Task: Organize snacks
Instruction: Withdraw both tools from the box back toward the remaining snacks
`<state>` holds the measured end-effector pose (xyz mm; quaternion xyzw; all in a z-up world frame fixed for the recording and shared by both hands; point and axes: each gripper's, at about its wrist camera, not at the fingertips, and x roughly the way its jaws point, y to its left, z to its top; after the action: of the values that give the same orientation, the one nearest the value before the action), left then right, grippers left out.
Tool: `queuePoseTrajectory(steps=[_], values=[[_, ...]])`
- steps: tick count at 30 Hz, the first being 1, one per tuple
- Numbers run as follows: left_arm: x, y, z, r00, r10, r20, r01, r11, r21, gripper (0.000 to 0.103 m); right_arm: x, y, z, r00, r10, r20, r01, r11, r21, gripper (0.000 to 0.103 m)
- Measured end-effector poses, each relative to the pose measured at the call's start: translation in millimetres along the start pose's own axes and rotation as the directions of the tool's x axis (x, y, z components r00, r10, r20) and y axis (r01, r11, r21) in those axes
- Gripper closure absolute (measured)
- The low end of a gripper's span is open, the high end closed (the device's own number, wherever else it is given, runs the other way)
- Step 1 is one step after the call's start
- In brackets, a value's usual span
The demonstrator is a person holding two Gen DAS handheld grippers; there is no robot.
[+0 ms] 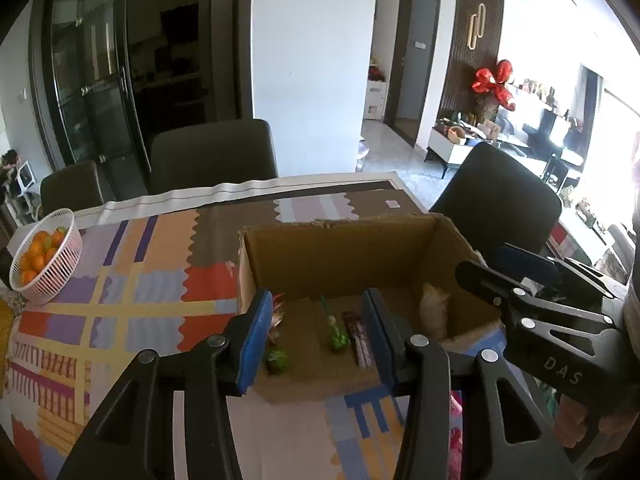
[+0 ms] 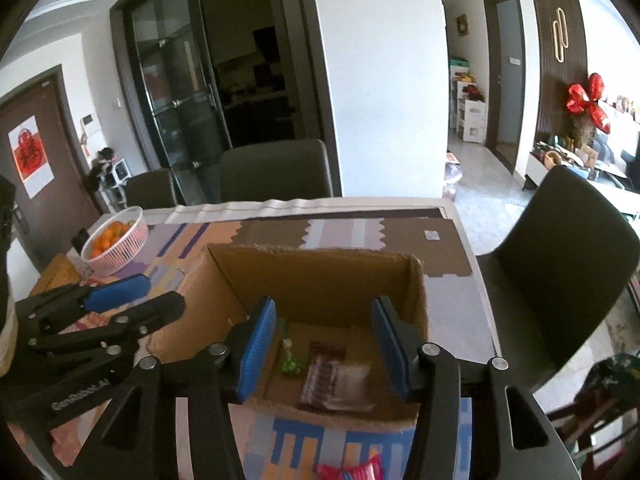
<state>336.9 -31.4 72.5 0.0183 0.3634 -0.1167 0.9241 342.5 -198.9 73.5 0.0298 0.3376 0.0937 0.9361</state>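
Blue-padded fingers point(image 1: 256, 332) of the left gripper point(image 1: 318, 336) stand partly spread at lower centre of the left wrist view, nothing pinched between them, poised over the near edge of an open cardboard box point(image 1: 344, 248). On the box floor lie two green-wrapped candies point(image 1: 338, 338), a dark brown snack bar point(image 1: 358, 340) and a reddish wrapper tucked against the left wall; a pale furry object sits in the right corner, too blurred to identify. The right gripper point(image 2: 324, 348) likewise hangs with its jaws apart and empty at lower centre of its own view, framing a clear packet point(image 2: 352, 384) and a brown bar on the box floor.

A pink-wrapped snack point(image 2: 352, 472) lies outside the box at the bottom edge of the right wrist view, on the patterned tablecloth point(image 1: 132, 300). At far left a white basket point(image 1: 60, 272) holds oranges. Dark chairs point(image 1: 212, 156) line the table's far side, and another stands at right. Behind them are glass doors at upper left and a red bow on the wall at upper right. The box's near wall stands between both grippers and the snacks inside.
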Motion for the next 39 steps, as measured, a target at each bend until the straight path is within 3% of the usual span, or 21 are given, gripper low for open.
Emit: queuePoseTrajectory(steps=[6,19,29,39], values=[[-29,-4,-22,0.999,0.004,0.032,-0.004,1.000,0.004,0.052,-28,8,-23,1.000,-0.001,0.025,0.001,1.000,-0.025,0.039],[-86,-5,-77,0.997,0.001,0.077,-0.002,1.000,0.012,0.047,-75,31,-74,0.998,0.044,0.033,-0.042,0.997,-0.059,0.038],[-99,-1,-129,1.000,-0.021,0.018,0.022,0.999,-0.037,0.046,-94,42,-112,0.999,0.042,0.020,-0.041,0.997,-0.069,0.038],[-95,4,-166,0.997,-0.054,-0.057,0.050,0.996,-0.071,0.045,-90,50,-143,0.997,0.064,-0.046,-0.067,0.996,-0.065,0.038]])
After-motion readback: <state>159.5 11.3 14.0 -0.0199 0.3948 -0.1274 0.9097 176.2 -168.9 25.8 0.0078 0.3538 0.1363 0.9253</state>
